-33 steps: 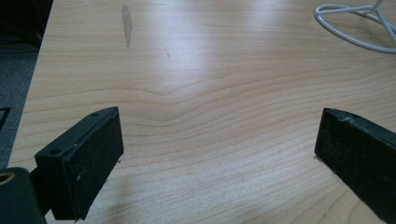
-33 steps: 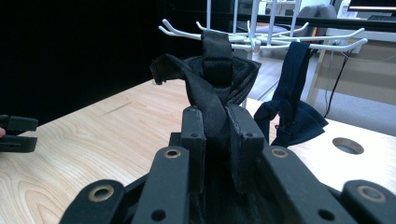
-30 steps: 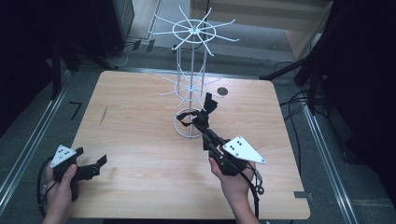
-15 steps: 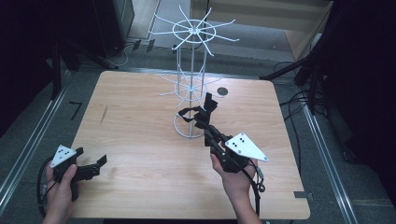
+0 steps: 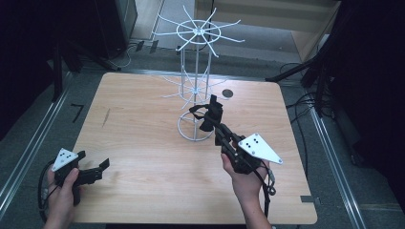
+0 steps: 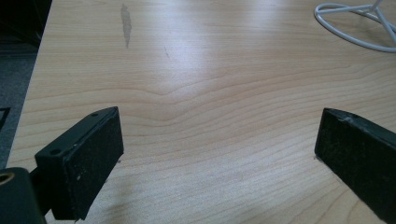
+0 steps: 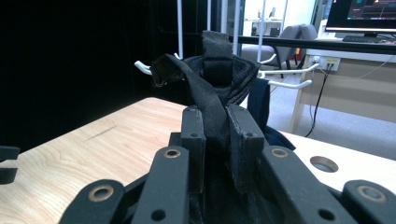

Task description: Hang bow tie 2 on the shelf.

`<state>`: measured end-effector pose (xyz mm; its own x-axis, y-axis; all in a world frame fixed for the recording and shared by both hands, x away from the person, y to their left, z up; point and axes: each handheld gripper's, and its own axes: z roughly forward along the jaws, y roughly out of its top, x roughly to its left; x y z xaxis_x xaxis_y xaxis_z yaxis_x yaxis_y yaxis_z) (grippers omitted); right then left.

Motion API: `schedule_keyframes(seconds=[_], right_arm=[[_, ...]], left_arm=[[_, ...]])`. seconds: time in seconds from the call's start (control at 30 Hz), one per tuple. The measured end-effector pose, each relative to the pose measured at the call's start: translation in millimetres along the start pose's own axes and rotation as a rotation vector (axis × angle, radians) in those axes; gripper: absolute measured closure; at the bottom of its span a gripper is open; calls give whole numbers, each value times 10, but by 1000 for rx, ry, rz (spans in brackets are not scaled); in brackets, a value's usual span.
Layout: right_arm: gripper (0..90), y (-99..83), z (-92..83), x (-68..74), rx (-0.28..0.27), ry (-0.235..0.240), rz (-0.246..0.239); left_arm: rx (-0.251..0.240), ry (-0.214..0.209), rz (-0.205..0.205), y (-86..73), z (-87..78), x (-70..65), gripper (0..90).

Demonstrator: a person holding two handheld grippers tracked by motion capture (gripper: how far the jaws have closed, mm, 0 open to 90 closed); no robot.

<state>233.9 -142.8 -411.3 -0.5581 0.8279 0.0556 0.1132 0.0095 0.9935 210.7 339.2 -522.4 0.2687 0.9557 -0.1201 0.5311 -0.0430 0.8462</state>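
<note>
Two claws, right claw [image 7: 215,135] clamped on black strap [image 7: 205,88], left claw [image 6: 219,154] wide open, empty

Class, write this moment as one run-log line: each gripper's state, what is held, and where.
left gripper: open, holds nothing, over table | right gripper: shut on black strap | strap beside white wire rack

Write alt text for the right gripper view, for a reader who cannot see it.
The right gripper is shut on a black fabric strap, whose folded loops rise just past the jaws. Behind the strap stand the white wire rack's hooked arms, on a light wooden table with a round hole.
</note>
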Motion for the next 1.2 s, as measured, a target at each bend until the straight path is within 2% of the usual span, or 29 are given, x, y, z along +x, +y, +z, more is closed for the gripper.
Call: schedule_keyframes(seconds=[0.57, 0.97, 1.2], right_arm=[[793, -23, -23, -119, -1, -27, 27], [792, -186, -6, -177, 50, -44, 41], [792, -270, 92, -156, 87, -41, 33]], left_arm=[[0, -1, -1, 0, -1, -1, 15], [1, -3, -2, 1, 1, 4, 15], [1, -2, -1, 0, 0, 2, 15]])
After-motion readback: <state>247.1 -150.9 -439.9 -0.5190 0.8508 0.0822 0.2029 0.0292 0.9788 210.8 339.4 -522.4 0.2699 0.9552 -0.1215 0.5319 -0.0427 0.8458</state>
